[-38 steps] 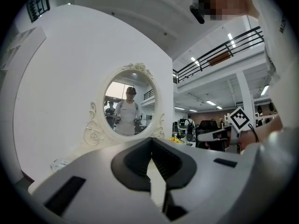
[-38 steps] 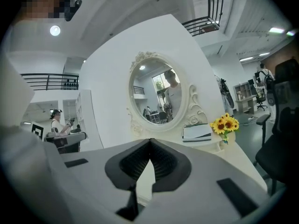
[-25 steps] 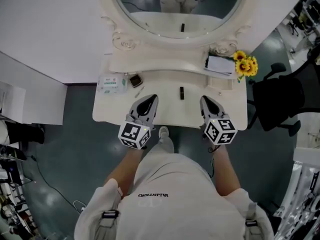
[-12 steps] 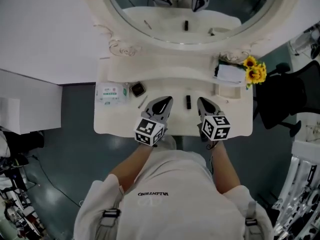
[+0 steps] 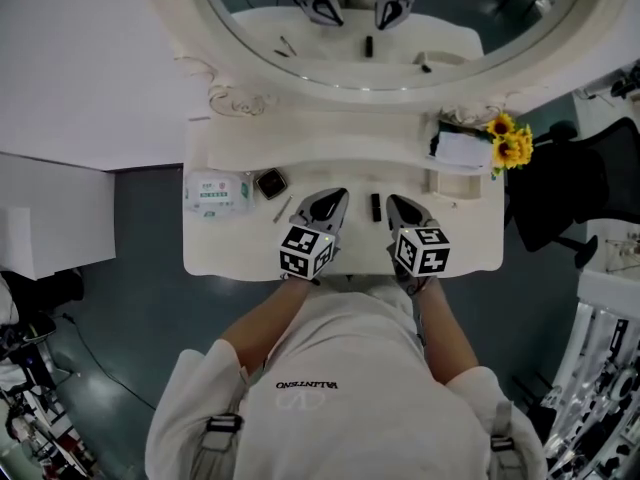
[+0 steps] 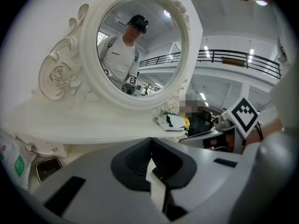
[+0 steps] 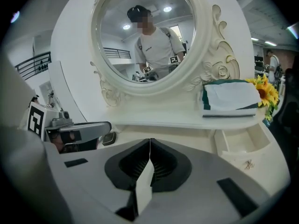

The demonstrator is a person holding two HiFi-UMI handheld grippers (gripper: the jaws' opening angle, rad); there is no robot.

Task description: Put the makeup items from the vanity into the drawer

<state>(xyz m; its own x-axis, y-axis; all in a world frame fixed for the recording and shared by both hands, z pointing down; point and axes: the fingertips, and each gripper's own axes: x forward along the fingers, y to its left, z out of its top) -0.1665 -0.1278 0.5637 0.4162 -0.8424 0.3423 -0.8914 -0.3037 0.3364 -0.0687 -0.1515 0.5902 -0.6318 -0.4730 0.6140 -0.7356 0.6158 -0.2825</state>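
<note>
On the white vanity top (image 5: 230,253) a small black lipstick (image 5: 375,206) sits between my two grippers. A black square compact (image 5: 271,183) (image 6: 46,168) (image 7: 109,138), a thin pencil-like stick (image 5: 283,208) and a white-and-green packet (image 5: 215,192) lie further left. My left gripper (image 5: 335,195) (image 6: 151,143) is shut and empty, just left of the lipstick. On the lipstick's right my right gripper (image 5: 391,201) (image 7: 150,143) is also shut with nothing in it. A small drawer (image 5: 452,181) (image 7: 239,141) stands pulled out at the right, under the shelf.
A large oval mirror (image 5: 380,18) rises behind the vanity's raised shelf (image 5: 330,138). On the shelf's right end lie a folded white-and-green item (image 5: 462,148) (image 7: 231,99) and yellow sunflowers (image 5: 512,140) (image 7: 266,91). A black chair (image 5: 560,193) stands to the right.
Both grippers have moved forward over the vanity and closer together, the left one shifting right toward the lipstick. Both stay shut.
</note>
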